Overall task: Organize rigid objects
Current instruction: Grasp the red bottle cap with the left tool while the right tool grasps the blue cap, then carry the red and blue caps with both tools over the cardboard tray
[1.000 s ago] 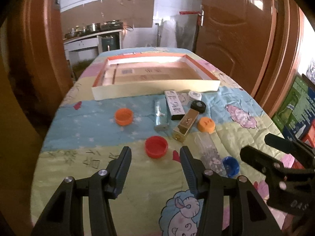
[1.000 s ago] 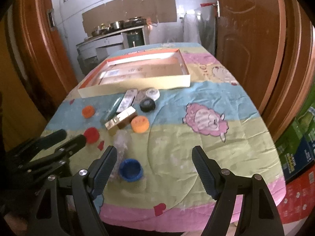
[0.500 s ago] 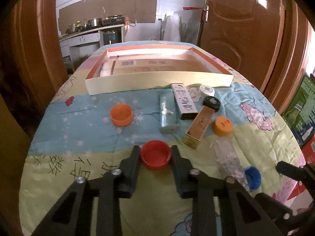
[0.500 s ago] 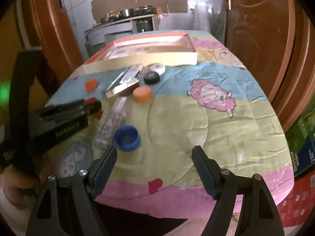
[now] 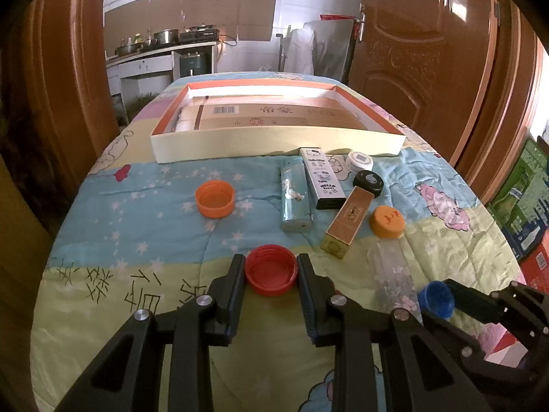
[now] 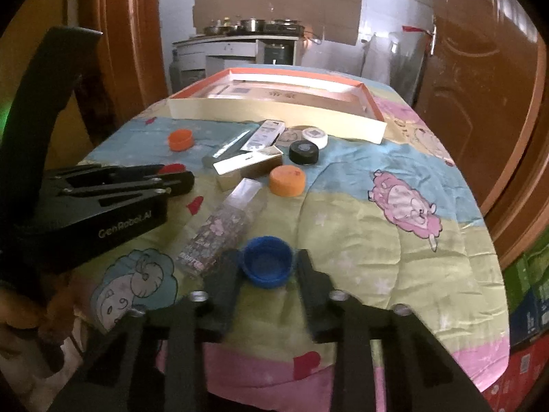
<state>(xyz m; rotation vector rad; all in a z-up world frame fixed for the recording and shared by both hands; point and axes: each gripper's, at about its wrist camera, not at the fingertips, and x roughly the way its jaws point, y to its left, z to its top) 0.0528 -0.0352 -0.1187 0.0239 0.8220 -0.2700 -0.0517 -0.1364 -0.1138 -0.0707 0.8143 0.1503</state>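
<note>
Both grippers are down on the quilt [image 5: 137,226] at once. The left gripper [image 5: 271,269] has just been closing, and its jaws now sit narrow with both pads against the sides of the red cap [image 5: 271,269], which lies open side up on the cloth. Over on the right, the right gripper [image 6: 267,266] has just been closing too, and its jaws hug the blue cap [image 6: 267,266], also mouth up; the fingers are a touch blurred, but the pads look pressed to its rim. Just left of that blue cap lies a clear tube [image 6: 224,226] full of small bits, slanting away toward the gold box [image 6: 248,166]. Beyond it, an orange cap [image 6: 287,180] sits top up beside the gold box, with a black cap [image 6: 303,152] and a white cap [image 6: 315,137] further back. In the left view a teal lighter [image 5: 295,199] and a white Hello Kitty box [image 5: 322,178] lie side by side, and a second orange cap [image 5: 215,198] rests alone, mouth up, well off to the left. At the far end of the quilt stands the shallow tray [image 5: 274,144], cream wall, orange rim, flat cardboard inside.
</note>
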